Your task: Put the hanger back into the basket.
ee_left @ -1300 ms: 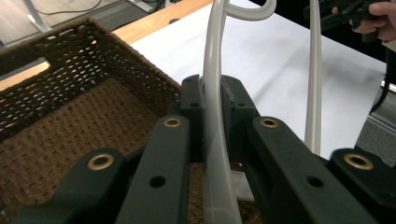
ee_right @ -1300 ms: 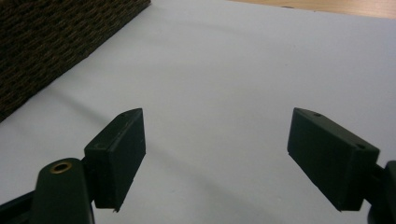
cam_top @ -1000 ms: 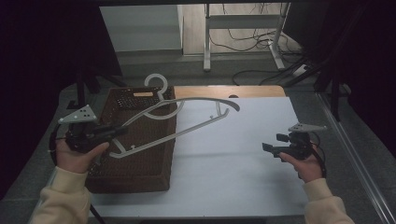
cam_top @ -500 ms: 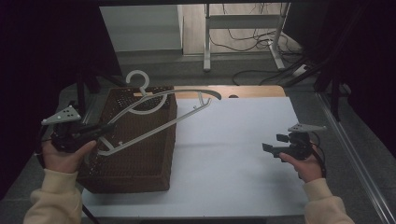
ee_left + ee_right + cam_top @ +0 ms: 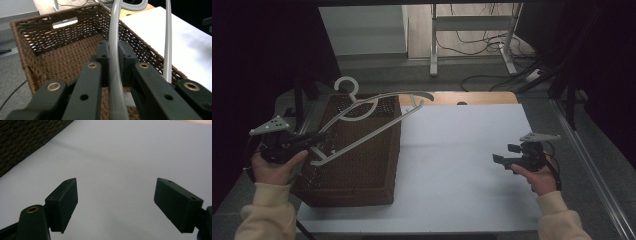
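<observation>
White hanger (image 5: 377, 112), clamped at one end by the left hand-held gripper (image 5: 113, 53) and held slanting over the basket (image 5: 377, 195): far end and hook may be snagged on the wicker rim; right hand-held gripper (image 5: 115, 195) held apart, idle.

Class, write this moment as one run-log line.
left claw: shut on hanger | hanger: tilted above basket | right claw: open, over table

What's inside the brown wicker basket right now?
Inside the brown wicker basket, only bare woven floor shows. The white plastic hanger, clamped in the left gripper, hangs above it; the jaws cover the near floor.
</observation>
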`<state>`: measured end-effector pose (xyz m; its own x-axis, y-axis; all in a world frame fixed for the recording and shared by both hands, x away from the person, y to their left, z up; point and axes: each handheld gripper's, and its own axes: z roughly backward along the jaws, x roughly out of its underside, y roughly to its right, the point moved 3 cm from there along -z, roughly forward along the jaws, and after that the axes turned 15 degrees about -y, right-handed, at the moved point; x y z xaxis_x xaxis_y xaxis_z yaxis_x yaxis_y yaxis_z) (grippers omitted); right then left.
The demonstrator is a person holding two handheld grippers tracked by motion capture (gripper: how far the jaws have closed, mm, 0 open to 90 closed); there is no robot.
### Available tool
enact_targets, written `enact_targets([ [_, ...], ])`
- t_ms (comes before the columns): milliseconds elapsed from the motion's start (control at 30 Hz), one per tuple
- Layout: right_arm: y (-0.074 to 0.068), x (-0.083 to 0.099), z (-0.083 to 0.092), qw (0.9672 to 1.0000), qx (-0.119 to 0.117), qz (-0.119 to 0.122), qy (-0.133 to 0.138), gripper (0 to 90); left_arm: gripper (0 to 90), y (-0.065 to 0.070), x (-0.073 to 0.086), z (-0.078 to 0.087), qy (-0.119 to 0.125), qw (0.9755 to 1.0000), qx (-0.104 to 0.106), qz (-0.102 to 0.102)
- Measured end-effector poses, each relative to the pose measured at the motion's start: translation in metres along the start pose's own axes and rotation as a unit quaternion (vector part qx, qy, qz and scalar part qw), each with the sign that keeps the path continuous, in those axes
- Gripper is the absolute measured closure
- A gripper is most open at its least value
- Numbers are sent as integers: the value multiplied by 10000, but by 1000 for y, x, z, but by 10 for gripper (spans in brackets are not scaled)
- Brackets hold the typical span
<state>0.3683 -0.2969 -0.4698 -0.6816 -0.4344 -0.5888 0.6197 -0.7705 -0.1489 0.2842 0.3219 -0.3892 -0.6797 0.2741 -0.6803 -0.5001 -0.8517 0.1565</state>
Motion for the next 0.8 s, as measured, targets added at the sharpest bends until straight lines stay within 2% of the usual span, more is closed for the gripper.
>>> enact_targets([
  [400,0,0,-1,10000,-2,26,-45,193,814,-16,12,2,41,9996,-169,241],
  [800,-1,0,-2,10000,-1,15,-69,193,814,-36,26,-1,77,9977,-325,586],
])
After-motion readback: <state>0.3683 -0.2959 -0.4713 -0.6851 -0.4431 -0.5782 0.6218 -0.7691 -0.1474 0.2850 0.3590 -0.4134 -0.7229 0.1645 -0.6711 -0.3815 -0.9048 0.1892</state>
